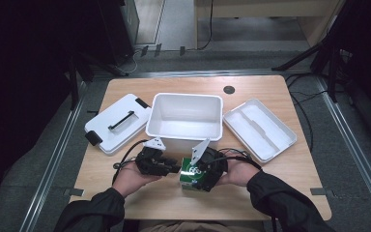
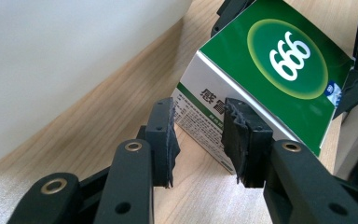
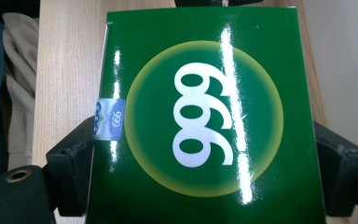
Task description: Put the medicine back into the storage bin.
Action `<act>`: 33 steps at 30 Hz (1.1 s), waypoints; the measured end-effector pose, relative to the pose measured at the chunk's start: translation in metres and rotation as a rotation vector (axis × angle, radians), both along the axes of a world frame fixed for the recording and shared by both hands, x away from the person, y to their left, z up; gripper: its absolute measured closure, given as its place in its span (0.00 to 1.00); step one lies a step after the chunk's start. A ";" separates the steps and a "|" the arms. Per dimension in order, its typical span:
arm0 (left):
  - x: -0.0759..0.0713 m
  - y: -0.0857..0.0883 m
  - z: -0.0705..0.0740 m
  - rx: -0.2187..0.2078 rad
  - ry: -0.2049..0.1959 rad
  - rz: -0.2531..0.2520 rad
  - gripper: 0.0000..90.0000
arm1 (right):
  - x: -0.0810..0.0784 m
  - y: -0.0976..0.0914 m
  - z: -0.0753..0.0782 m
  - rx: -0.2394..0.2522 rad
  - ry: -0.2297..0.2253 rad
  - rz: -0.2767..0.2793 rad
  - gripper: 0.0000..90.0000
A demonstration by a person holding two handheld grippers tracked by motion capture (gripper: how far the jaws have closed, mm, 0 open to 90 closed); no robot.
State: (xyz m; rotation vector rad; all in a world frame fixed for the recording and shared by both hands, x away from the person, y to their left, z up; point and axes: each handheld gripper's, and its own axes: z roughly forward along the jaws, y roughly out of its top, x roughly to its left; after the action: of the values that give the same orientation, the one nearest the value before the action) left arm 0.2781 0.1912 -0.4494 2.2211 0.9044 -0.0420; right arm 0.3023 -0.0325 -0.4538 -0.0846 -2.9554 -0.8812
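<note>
A green box (image 1: 189,173) with a white "999" in a pale circle stands on the wooden table (image 1: 290,193) near its front edge. My right gripper (image 1: 199,175) is shut on the green box (image 3: 205,116), one pad pressed against each side of its glossy face. My left gripper (image 1: 173,167) sits just left of the box, its jaws open. In the left gripper view the left gripper (image 2: 198,135) points at the white printed end of the box (image 2: 279,60), with bare wood between its pads and nothing held.
A white plastic bin (image 1: 184,96) stands open behind the hands, its wall (image 2: 51,56) close to the left gripper. Its lid (image 1: 118,123) with a black handle lies at the left. A white divided tray (image 1: 261,128) lies at the right.
</note>
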 end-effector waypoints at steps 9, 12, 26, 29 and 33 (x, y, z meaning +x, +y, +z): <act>0.000 0.000 0.000 0.002 -0.001 -0.003 0.71 | -0.002 0.005 0.003 -0.076 0.013 -0.016 0.17; 0.000 0.000 0.000 0.002 -0.001 -0.003 0.71 | -0.002 0.008 0.005 -0.093 0.001 -0.006 0.18; 0.000 0.006 0.004 -0.007 -0.005 0.014 0.69 | 0.002 0.005 0.021 -0.100 0.045 -0.001 0.20; 0.000 0.007 0.005 -0.007 -0.002 0.014 0.67 | 0.002 0.002 0.029 -0.097 0.062 -0.004 0.19; 0.001 0.009 0.007 -0.012 0.004 0.016 0.63 | 0.003 -0.002 0.042 -0.098 0.062 -0.007 0.19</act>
State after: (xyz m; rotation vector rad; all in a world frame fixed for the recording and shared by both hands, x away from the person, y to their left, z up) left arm 0.2789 0.2006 -0.4428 2.2030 0.9216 -0.0443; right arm 0.3051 -0.0345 -0.4116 -0.1239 -2.9412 -0.7213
